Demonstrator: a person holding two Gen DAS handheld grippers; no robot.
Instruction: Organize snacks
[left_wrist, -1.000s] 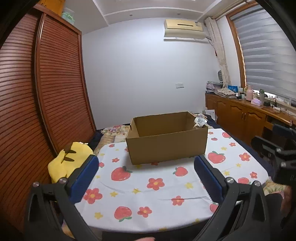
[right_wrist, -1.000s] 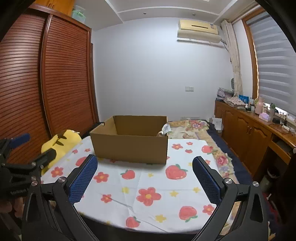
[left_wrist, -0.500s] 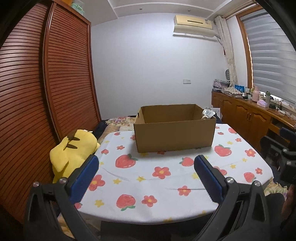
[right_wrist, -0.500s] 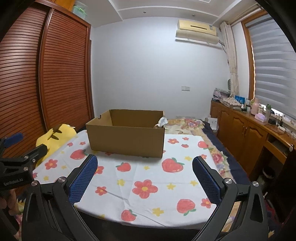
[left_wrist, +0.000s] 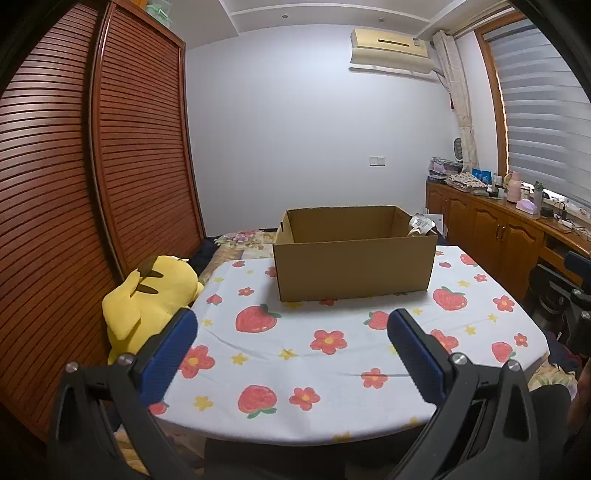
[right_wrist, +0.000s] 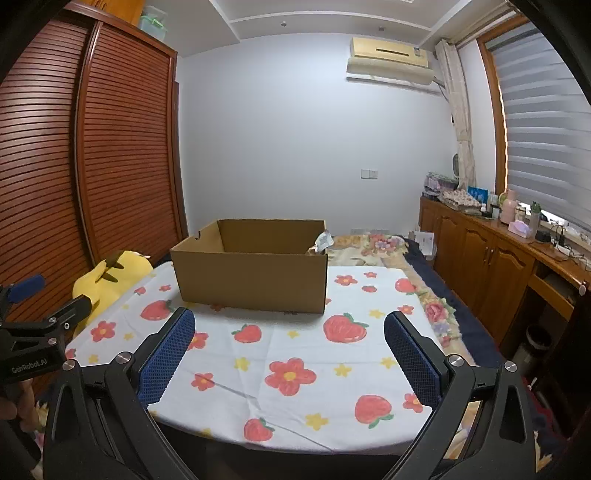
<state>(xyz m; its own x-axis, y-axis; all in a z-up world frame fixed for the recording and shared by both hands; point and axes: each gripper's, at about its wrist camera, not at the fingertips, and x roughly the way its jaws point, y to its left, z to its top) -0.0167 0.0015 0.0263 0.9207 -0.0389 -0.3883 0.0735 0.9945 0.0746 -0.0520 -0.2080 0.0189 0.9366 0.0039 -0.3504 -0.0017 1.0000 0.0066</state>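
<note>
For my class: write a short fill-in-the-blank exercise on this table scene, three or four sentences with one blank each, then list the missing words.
1. The cardboard box stands on a tablecloth printed with flowers and ____.
2. The plush toy beside the table is ____ in colour.
3. The left gripper and the right gripper both hold ____.
4. The top of the box is ____.

Missing words: strawberries; yellow; nothing; open

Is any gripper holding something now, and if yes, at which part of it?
Nothing is held. The left gripper and the right gripper are both open and empty, short of the cardboard box.
</note>
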